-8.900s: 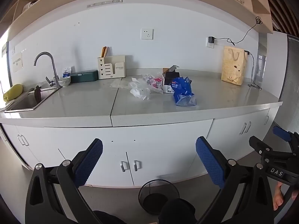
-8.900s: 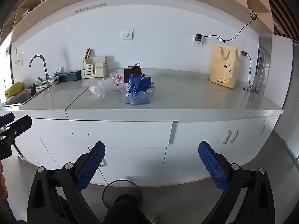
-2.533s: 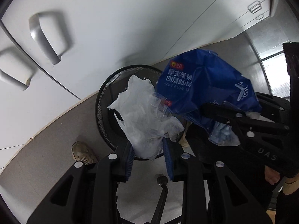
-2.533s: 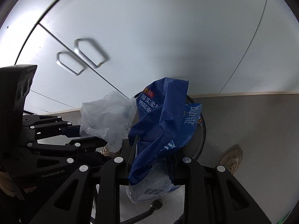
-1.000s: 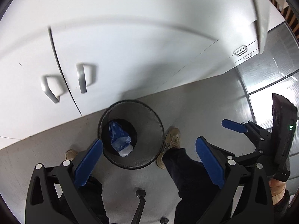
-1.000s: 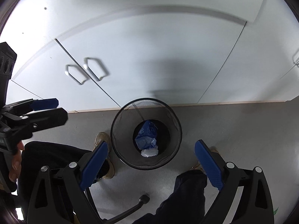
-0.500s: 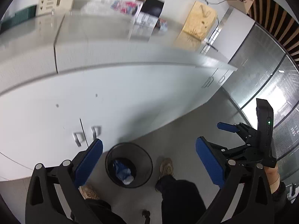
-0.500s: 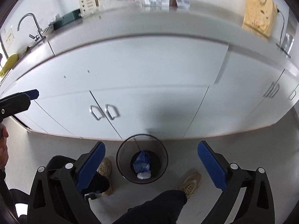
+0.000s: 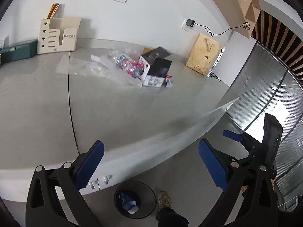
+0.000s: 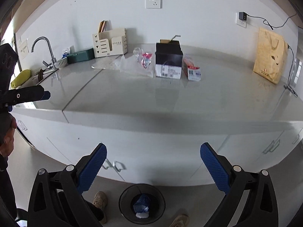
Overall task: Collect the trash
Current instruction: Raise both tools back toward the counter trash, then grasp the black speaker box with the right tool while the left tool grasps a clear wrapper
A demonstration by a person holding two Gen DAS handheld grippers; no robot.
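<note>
Both the left gripper (image 9: 151,162) and the right gripper (image 10: 153,163) hang with jaws spread wide and empty, over the floor in front of the cabinets. Below them the mesh bin (image 10: 142,204) holds the blue bag (image 10: 142,202). Past the worktop (image 10: 170,98) front edge lies broad bare surface; near the back wall sit the clear wrappers (image 9: 121,66) beside the black box (image 10: 168,63). Only the right view shows the faucet (image 10: 45,49).

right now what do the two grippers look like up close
Both the left gripper and right gripper have black angular plastic frames with silver screws, each with two fingers faced in blue ribbed pads. No cables show.
</note>
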